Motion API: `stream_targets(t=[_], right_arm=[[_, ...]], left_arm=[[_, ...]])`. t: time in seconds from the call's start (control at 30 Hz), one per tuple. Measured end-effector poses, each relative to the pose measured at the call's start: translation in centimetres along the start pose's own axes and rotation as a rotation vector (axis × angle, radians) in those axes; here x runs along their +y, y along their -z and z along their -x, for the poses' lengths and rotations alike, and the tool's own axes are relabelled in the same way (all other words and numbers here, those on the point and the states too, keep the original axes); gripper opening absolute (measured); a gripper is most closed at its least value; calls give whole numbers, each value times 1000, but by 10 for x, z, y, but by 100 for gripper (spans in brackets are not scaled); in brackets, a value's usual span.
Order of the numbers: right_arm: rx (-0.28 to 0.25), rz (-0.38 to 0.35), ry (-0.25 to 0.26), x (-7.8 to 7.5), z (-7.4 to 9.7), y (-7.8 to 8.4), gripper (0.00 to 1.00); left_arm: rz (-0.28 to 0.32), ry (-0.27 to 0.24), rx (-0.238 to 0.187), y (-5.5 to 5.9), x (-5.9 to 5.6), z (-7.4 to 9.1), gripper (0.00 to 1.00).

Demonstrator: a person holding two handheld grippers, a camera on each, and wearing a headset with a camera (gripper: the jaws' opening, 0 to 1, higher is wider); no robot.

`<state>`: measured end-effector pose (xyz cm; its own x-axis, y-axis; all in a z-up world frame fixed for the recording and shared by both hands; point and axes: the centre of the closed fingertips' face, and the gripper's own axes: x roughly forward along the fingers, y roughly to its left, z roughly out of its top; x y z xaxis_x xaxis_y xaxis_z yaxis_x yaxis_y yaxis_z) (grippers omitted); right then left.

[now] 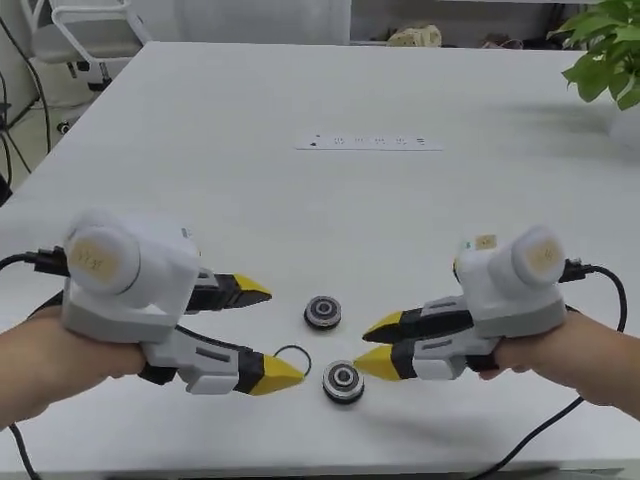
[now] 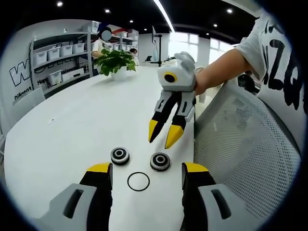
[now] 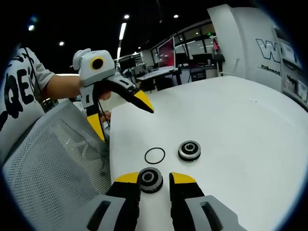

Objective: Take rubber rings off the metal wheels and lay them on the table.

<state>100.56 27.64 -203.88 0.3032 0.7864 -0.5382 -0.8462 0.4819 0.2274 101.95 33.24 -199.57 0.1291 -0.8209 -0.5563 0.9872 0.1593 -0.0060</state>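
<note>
While a person's hands hold one tool each low over a white table (image 1: 300, 210), the left gripper (image 1: 265, 330), grey and white with black jaws tipped in yellow, has its jaws spread wide and grips nothing. In the left gripper view the same gripper (image 2: 147, 168) frames a thin black rubber ring (image 2: 138, 181), which lies flat on the table between the two tips and touches neither. In the head view the ring (image 1: 293, 352) sits just beside the lower left tip, which partly hides it.

The right gripper (image 1: 370, 345), of the same make, has its jaws parted by only a narrow gap. In the right gripper view the nearer round metal wheel (image 3: 150, 179), silver at the hub and dark at the rim, lies between its tips; whether they touch it I cannot tell. In the head view this wheel (image 1: 343, 381) rests on the table just beside the lower right tip.

The farther round metal wheel (image 1: 322, 312) lies flat a little beyond, between the two grippers and apart from both. Whether either wheel wears a rubber ring I cannot tell.

Further up the table, a flat white socket strip (image 1: 368, 142) sits flush in the surface, and a green leafy plant (image 1: 605, 50) stands at the far right corner.
</note>
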Motion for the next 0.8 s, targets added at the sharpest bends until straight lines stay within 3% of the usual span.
stream_targets(t=[0.4, 0.8], right_arm=[[77, 81, -22, 5, -7, 23, 21], [103, 101, -24, 3, -13, 32, 19]], left_arm=[[-14, 65, 42, 5, -8, -21, 49], [-25, 127, 83, 16, -21, -40, 43]])
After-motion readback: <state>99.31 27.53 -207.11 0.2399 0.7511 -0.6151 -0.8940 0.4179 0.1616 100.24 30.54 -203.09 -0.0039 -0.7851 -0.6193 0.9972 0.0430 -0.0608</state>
